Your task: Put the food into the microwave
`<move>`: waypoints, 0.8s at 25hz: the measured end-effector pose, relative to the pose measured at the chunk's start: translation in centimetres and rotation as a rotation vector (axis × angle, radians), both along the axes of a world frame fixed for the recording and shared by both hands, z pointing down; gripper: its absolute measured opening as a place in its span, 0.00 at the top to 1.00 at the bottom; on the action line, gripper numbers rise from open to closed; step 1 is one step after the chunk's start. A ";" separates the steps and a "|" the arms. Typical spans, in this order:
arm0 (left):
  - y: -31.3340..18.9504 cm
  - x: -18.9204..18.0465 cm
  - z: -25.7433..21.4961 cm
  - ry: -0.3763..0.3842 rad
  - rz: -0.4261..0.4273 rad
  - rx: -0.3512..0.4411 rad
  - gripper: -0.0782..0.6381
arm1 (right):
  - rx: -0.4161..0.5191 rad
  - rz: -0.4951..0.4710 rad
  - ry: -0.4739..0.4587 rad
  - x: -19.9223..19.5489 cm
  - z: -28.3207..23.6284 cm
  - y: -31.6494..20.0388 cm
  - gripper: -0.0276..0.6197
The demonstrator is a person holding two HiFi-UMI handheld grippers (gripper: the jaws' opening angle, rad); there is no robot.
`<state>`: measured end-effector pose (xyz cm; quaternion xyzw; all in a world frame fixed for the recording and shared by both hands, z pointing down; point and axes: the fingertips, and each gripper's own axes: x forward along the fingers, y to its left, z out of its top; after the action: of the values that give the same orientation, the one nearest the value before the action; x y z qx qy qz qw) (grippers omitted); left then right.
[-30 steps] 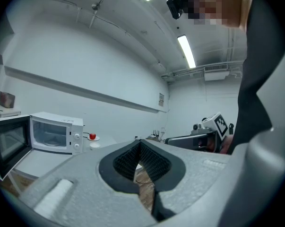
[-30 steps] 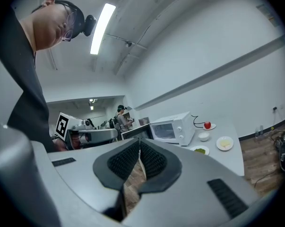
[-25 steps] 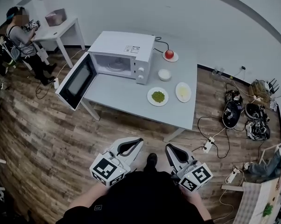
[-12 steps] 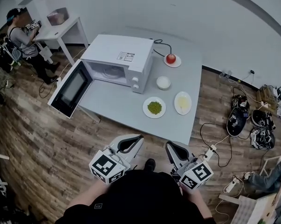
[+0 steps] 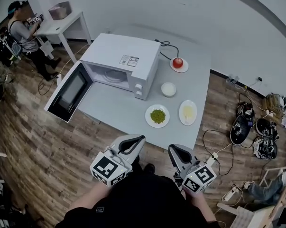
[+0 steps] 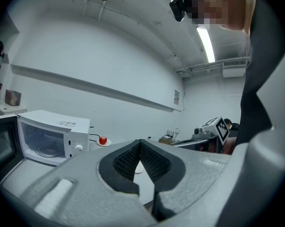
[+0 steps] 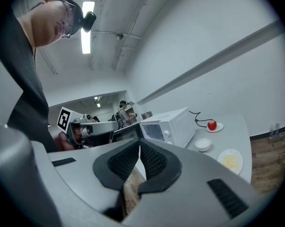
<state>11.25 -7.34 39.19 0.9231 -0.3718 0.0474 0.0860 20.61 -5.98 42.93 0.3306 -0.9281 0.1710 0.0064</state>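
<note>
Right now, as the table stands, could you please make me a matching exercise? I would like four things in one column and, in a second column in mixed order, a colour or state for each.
Things:
1. apple
2. peas
3. bowl
4. microwave door

Colour or state:
A. white and round
B. swung open
C. red
D. green

Pairs: 1-C, 2-D, 3-A, 4-B
</note>
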 end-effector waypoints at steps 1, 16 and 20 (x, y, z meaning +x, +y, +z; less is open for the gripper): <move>-0.6 -0.3 0.0 0.002 0.001 0.001 0.88 | 0.001 -0.003 0.006 -0.4 0.0 -0.7 0.93; -10.5 -5.1 1.7 0.005 0.081 -0.008 0.88 | 0.026 0.018 0.061 -7.9 -0.8 -12.1 0.93; -12.6 -5.8 1.7 0.005 0.071 -0.002 0.88 | 0.008 0.039 0.070 -7.7 0.1 -13.7 0.93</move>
<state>5.49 -19.93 40.85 0.9357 -0.3386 0.0485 0.0863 12.88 -19.70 43.00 0.3545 -0.9214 0.1555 0.0344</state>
